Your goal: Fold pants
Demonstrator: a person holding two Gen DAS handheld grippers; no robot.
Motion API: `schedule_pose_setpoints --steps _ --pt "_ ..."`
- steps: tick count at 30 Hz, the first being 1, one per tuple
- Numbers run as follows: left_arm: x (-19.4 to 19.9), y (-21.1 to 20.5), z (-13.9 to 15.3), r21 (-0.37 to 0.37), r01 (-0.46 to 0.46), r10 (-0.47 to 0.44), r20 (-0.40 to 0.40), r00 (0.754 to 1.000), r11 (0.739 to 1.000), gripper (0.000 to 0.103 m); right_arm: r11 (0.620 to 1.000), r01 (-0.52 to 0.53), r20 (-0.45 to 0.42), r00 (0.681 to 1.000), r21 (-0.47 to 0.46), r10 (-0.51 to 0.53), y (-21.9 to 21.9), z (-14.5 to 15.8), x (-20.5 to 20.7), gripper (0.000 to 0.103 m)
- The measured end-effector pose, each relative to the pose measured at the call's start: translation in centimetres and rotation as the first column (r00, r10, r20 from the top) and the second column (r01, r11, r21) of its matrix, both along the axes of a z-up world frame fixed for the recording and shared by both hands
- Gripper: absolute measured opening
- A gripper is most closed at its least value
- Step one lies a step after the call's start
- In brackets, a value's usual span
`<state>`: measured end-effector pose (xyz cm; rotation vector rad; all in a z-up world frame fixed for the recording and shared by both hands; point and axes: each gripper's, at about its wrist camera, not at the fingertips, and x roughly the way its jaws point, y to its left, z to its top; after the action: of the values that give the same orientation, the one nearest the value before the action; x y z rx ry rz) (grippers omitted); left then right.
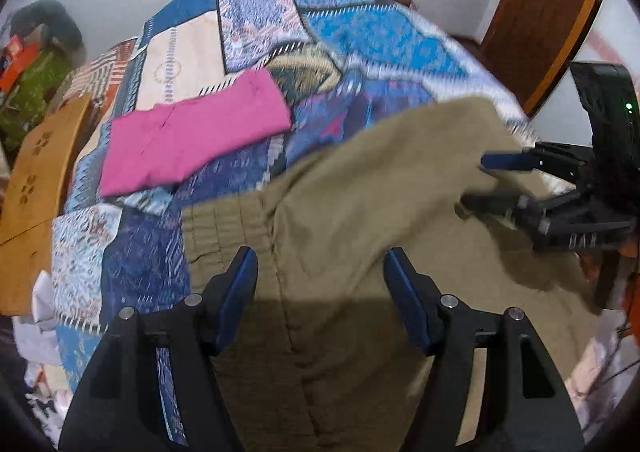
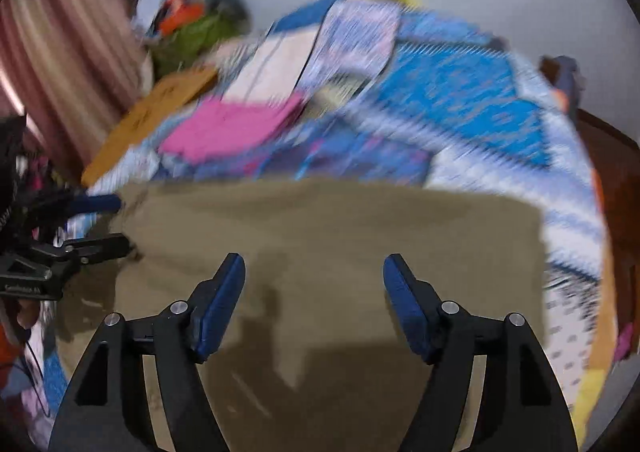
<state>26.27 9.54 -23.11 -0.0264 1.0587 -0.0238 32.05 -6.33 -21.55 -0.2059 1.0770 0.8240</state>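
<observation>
Khaki pants [image 1: 340, 236] lie on a patchwork bedspread [image 1: 360, 36], waistband to the left, a centre seam running toward me. My left gripper [image 1: 320, 264] is open just above the pants near the waistband, holding nothing. My right gripper [image 1: 476, 182] shows at the right of the left wrist view, open over the pants' far right part. In the blurred right wrist view the pants [image 2: 328, 236] fill the lower half, my right gripper [image 2: 314, 272] is open above them, and the left gripper [image 2: 116, 222] appears open at the pants' left edge.
A folded pink garment [image 1: 192, 132] lies on the bedspread behind the pants, also in the right wrist view [image 2: 236, 124]. A wooden board [image 1: 36, 188] stands at the bed's left side. A brown wooden door [image 1: 540, 12] is at the back right. Clutter piles up at the far left [image 1: 36, 64].
</observation>
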Motion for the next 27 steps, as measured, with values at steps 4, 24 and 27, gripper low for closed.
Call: schedule_pose_setpoints --steps 4,24,27 --pt "-2.5 -0.9 0.2 0.076 0.035 -0.038 0.034 0.999 0.997 0.076 0.999 0.011 -0.008 1.0 -0.042 -0.011 0.2 -1.3 -2.2 0.069" --pt "-10.9 4.0 2.9 -0.127 -0.166 0.173 0.048 0.984 0.978 0.084 0.985 0.171 -0.015 0.985 -0.009 -0.171 -9.5 0.1 -11.6 0.077" --pt "-12.4 4.8 4.7 -0.193 -0.174 0.193 0.086 0.977 0.966 0.084 0.983 0.181 0.027 0.983 -0.009 -0.181 -9.0 1.4 -11.5 0.077"
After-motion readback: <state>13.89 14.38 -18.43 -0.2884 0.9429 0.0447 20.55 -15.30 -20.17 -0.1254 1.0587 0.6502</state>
